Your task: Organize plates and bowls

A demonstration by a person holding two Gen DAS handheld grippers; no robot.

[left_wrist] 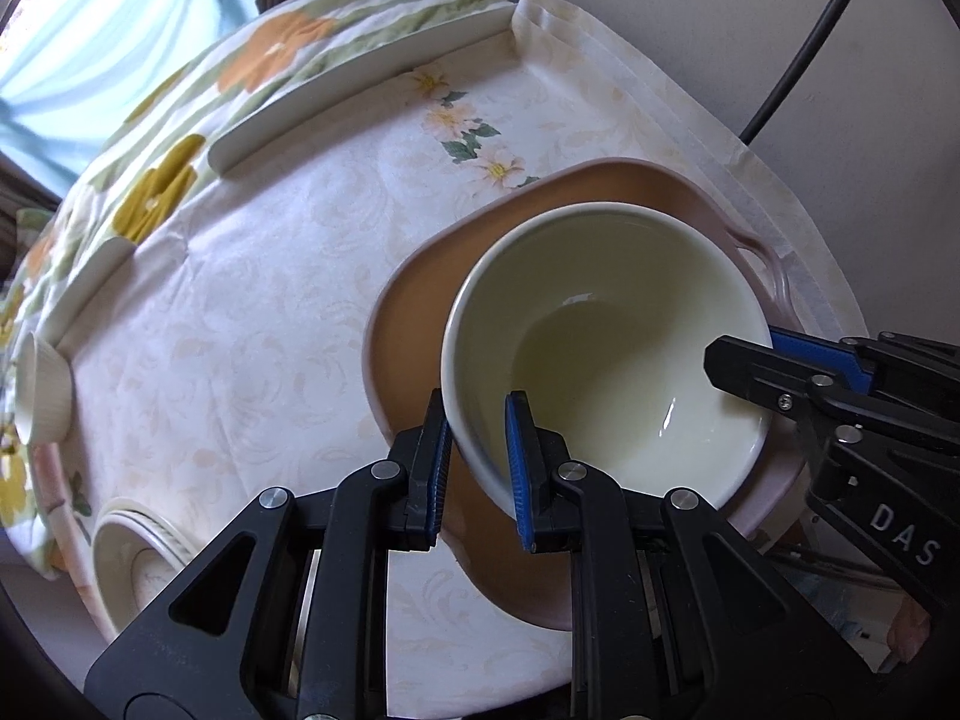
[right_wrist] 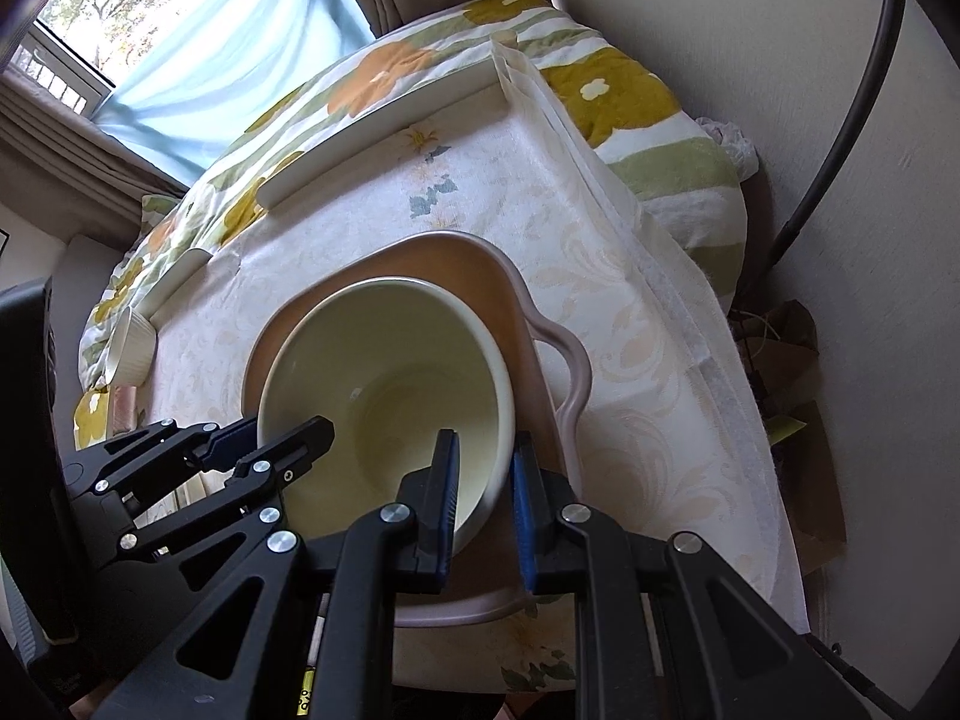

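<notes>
A large cream bowl (left_wrist: 606,348) (right_wrist: 390,396) sits tilted over a pinkish-brown handled tray (left_wrist: 420,312) (right_wrist: 570,384) on the white floral tablecloth. My left gripper (left_wrist: 477,468) is shut on the bowl's near-left rim, one blue pad inside and one outside. My right gripper (right_wrist: 486,498) is shut on the opposite rim in the same way. Each gripper shows in the other's view: the right gripper (left_wrist: 780,372) at the bowl's right edge, the left gripper (right_wrist: 264,450) at its left edge. I cannot tell whether the bowl's base touches the tray.
A small ribbed white ramekin (left_wrist: 42,390) (right_wrist: 129,354) stands at the table's left edge. A stack of plates (left_wrist: 138,558) lies at the near left. A floral quilt (left_wrist: 270,48) hangs beyond the far edge. A black cable (left_wrist: 798,60) runs down the wall on the right.
</notes>
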